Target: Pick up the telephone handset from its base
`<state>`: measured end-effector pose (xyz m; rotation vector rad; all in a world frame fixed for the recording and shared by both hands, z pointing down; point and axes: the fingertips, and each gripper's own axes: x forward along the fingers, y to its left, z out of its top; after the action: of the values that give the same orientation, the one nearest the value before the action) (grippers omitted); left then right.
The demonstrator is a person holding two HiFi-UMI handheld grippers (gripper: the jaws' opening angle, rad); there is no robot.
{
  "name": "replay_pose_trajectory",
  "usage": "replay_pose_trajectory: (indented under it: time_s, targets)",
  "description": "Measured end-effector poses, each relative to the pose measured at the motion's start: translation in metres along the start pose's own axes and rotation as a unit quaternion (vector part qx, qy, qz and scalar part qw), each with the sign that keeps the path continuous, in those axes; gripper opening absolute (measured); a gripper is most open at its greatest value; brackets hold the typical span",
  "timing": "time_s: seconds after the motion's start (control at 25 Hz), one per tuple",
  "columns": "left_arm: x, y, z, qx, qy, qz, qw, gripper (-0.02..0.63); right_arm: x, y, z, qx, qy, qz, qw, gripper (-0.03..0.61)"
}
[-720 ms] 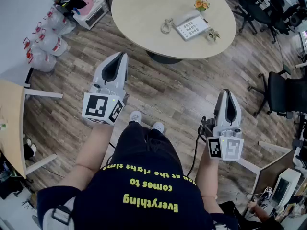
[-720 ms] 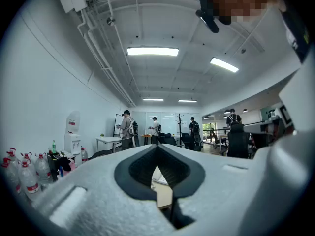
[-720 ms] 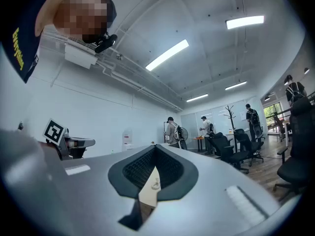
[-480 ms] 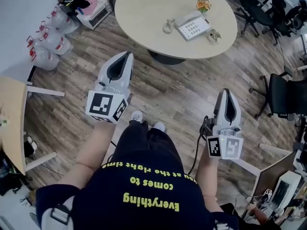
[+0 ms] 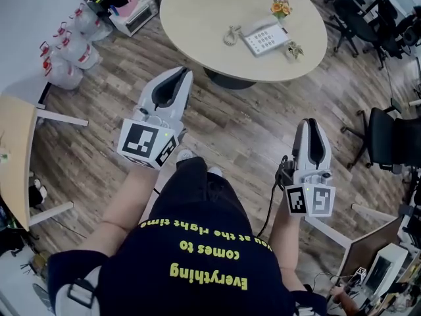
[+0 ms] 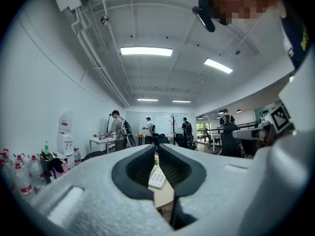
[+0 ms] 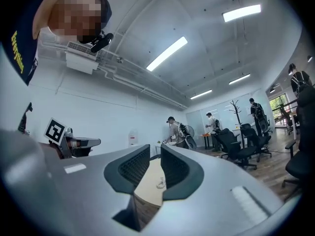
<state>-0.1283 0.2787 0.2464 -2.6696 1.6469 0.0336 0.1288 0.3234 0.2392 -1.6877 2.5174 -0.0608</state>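
Telephone handset (image 5: 258,25): seated on its white keypad base (image 5: 266,39), right half of the round counter (image 5: 197,12); coiled cord (image 5: 230,35) lying to its left.
Flower ornament (image 5: 281,7): just beyond the base.
Left tongs (image 5: 183,73): closed, empty, tip just short of the counter's near edge, well apart from the handset.
Right tongs (image 5: 309,122): parted narrowly, empty, over the wood floor (image 5: 250,130), farther from the handset.

Navy shirt (image 5: 197,242), yellow lettering (image 5: 207,278), white left tongs (image 5: 181,76)

Wht handset (image 5: 256,26) seated on base (image 5: 270,40), rnd table (image 5: 197,18).
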Motion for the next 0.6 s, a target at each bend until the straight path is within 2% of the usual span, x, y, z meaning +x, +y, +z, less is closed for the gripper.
replay_pose_trajectory:
  time_s: [0.12,0.24,0.4,0.6]
  targets:
    - [0.011,-0.003,0.004,0.002,0.002,-0.011,0.9999,0.106,0.012,-0.004,-0.001,0.007,0.003,0.011,1.000,0.157]
    - [0.026,-0.003,0.003,0.010,0.008,-0.025,0.9996,0.173,0.027,-0.008,0.000,0.010,0.002,0.016,1.000,0.187]
    - [0.055,0.007,0.003,0.011,0.004,-0.041,0.9991,0.176,0.056,-0.018,0.001,0.008,0.001,0.009,1.000,0.190]
    - [0.105,0.041,-0.001,0.003,0.001,-0.057,0.9984,0.196,0.108,-0.026,-0.004,0.002,0.005,-0.003,1.000,0.199]
